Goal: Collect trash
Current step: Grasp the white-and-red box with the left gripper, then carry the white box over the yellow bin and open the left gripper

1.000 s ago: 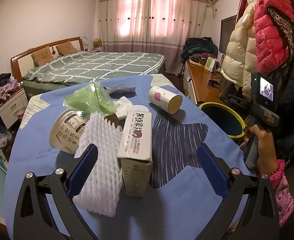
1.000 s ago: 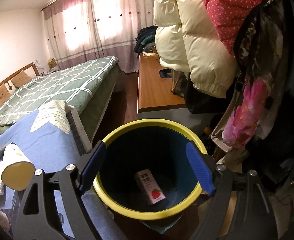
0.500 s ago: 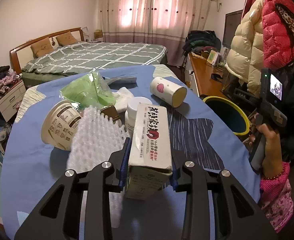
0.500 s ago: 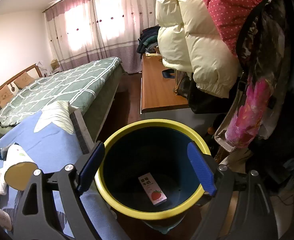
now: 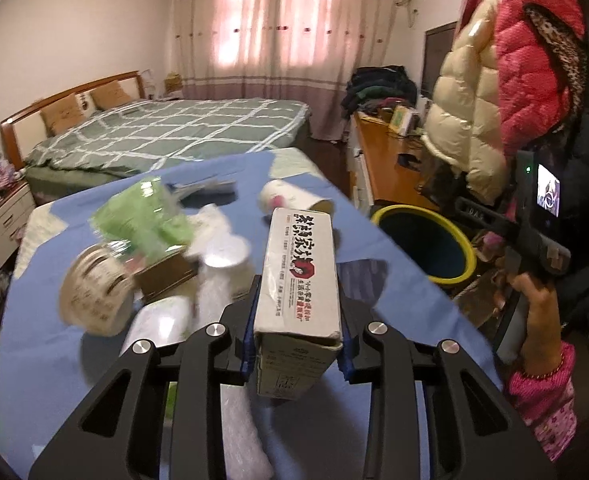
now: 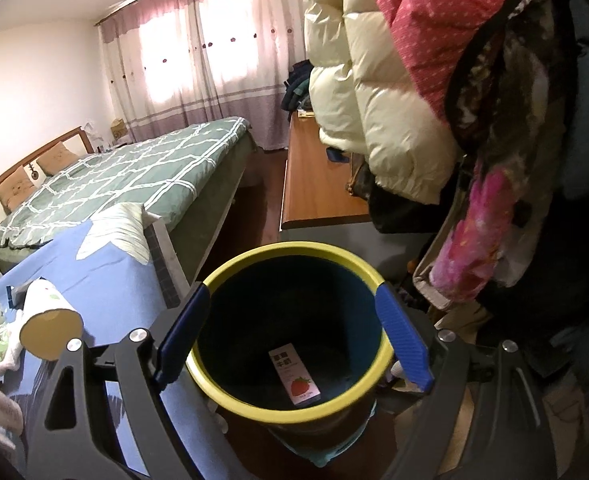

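My left gripper is shut on a grey cardboard carton with Chinese print and holds it above the blue tablecloth. Below lie a paper bowl, a green plastic bag, white foam netting, a white lid and a paper cup. The yellow-rimmed blue bin stands right of the table. My right gripper is open and empty above the bin, which holds a strawberry milk carton.
A bed stands behind the table. A wooden desk and hanging puffer coats crowd the space behind and right of the bin. The paper cup lies near the table's edge beside the bin.
My left gripper closed on the carton and lifted it off the table; the trash below now looks blurred from the motion. My right gripper stayed open over the bin, shifting only slightly.
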A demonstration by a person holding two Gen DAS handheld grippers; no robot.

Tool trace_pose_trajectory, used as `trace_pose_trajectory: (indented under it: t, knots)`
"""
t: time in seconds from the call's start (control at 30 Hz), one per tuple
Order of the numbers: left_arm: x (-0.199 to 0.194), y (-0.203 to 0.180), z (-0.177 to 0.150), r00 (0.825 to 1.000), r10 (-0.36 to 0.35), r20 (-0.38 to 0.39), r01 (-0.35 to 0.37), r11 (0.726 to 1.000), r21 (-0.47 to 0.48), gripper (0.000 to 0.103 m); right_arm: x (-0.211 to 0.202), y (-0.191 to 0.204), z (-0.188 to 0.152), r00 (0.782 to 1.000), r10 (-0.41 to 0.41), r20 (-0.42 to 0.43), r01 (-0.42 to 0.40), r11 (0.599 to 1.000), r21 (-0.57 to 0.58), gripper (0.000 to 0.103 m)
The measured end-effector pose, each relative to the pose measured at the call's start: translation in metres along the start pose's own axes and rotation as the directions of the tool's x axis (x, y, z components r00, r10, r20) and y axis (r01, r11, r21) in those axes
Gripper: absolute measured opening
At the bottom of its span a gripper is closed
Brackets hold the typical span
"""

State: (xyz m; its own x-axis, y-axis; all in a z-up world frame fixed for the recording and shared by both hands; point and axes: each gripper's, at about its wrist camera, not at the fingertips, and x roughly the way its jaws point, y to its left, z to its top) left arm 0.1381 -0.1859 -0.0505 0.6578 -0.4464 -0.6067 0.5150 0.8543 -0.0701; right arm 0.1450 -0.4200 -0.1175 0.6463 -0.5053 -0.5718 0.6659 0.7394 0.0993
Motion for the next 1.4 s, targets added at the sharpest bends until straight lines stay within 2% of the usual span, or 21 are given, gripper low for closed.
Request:
trace_pose_trajectory:
  t: [0.3,0.53,0.93,1.17,1.4]
  knots:
    - [0.048,-0.063,0.027,0.992,-0.118,-0.036,0.12,0.991,0.058,0.031,-0.018,-0.037,-0.005,1.0,-0.007,0.017,0.007,1.0,0.013,0.08]
    - [0.09,-0.113,0.05,0.982,-0.175,-0.068,0.181,0.98,0.085,0.031,-0.03,-0.07,-0.008,0.999,-0.022,0.033,0.021,0.999,0.031,0.08]
    - [0.154,-0.186,0.088,0.973,-0.218,-0.079,0.227,0.965,0.129,0.031,-0.025,-0.102,-0.025,0.999,-0.041,0.002,0.04,0.997,0.06,0.08]
    - [0.194,-0.218,0.091,0.97,-0.217,-0.114,0.234,0.958,0.164,0.031,-0.018,-0.117,-0.029,0.998,-0.053,-0.019,0.055,0.994,0.094,0.08]
    - [0.224,-0.229,0.089,0.969,-0.198,-0.148,0.222,0.96,0.17,0.031,-0.009,-0.125,-0.033,0.997,-0.056,-0.047,0.061,0.992,0.109,0.08]
